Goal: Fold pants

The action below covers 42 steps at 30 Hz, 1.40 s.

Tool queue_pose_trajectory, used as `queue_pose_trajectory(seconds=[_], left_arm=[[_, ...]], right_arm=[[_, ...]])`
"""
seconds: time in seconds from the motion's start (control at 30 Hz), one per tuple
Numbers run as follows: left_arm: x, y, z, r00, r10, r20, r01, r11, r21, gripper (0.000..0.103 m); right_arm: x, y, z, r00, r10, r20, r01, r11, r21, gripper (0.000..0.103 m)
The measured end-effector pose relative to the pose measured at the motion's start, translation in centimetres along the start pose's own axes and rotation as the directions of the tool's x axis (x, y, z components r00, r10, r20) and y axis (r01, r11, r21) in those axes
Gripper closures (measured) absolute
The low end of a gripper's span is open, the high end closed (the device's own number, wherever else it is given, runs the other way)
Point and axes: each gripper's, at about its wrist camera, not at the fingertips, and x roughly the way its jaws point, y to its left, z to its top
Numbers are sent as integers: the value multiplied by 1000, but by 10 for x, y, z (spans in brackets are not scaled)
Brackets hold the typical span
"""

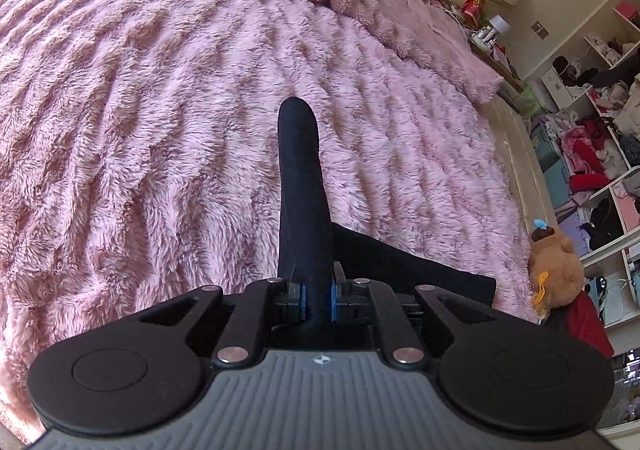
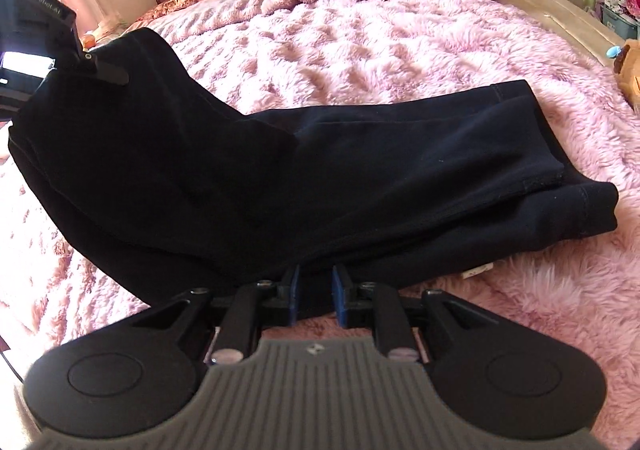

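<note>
Black pants (image 2: pixel 320 177) spread across a fluffy pink blanket (image 2: pixel 360 49) on the bed, one end folded over itself at the right, the other end lifted at the left. Left tongs (image 1: pixel 318 300) clamped on a raised fold of that dark cloth, blue pads pressing it from both sides. Right tongs (image 2: pixel 316 300) low at the near edge of the pants, pads parted a little, cloth lying between them but not pinched. Brown plush toy (image 1: pixel 556 270) beside the bed, cluttered shelves (image 1: pixel 592 121) beyond.
</note>
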Motion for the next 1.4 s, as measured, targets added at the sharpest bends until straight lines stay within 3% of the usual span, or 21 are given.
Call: queue_pose_trajectory(seconds=[0.03,0.1,0.17,0.2,0.3,0.33,0.4,0.47,0.5,0.53,0.57,0.63,0.7,0.83,1.0,1.1,1.27,1.4], left_arm=[[0,-9,0,1000,28,-3,-28,1000,14,93],[1,-26,-2,996,85,-5,-84,995,49,93],[2,-40,-4,993,114,-11,-113,991,73,93],[2,-48,-5,992,128,-15,-126,989,80,93],[5,-69,-7,979,206,-11,-203,972,122,93],[6,-76,-8,974,225,-8,-222,965,138,93],[8,-90,-9,970,244,-15,-238,958,159,93],[10,-105,-11,969,245,-23,-237,955,179,93],[11,-112,-13,969,247,-26,-237,952,196,93],[11,-119,-14,967,252,-27,-241,947,212,93],[13,-126,-16,965,261,-28,-248,941,230,93],[16,-138,-18,960,277,-31,-260,932,253,93],[20,-151,-20,960,279,-37,-259,927,272,93],[36,-181,-30,960,278,-32,-251,907,337,93],[69,-212,-50,955,287,-73,-242,898,368,93],[90,-230,-66,956,275,-101,-217,895,389,93],[127,-246,-90,940,330,-84,-269,870,413,93],[151,-251,-103,931,344,-119,-276,880,386,93]], right_arm=[[-2,-7,0,1000,21,1,-21,1000,19,89],[-5,-30,2,991,136,1,-136,988,75,83],[-10,-58,1,960,275,46,-279,949,149,82],[-13,-71,1,952,297,66,-304,937,173,82],[-27,-104,-1,958,253,134,-274,945,176,80],[-29,-120,-4,948,264,176,-297,932,205,80],[-23,-161,-10,937,265,227,-332,878,345,83],[-21,-200,-19,918,280,281,-388,778,494,94],[-22,-216,-23,898,291,330,-433,720,543,94],[-27,-227,-26,892,262,368,-440,687,579,94],[-33,-232,-28,897,222,383,-422,689,589,94],[-48,-235,-27,921,92,379,-311,761,570,93],[-53,-238,-25,935,9,355,-224,789,571,89],[-56,-247,-30,939,30,343,-246,755,607,89],[-55,-233,-22,946,-2,324,-183,822,540,86],[-53,-229,-23,947,10,320,-182,839,513,86],[-60,-228,-22,935,46,352,-228,838,495,83],[-60,-235,-24,936,43,350,-230,826,514,82]])
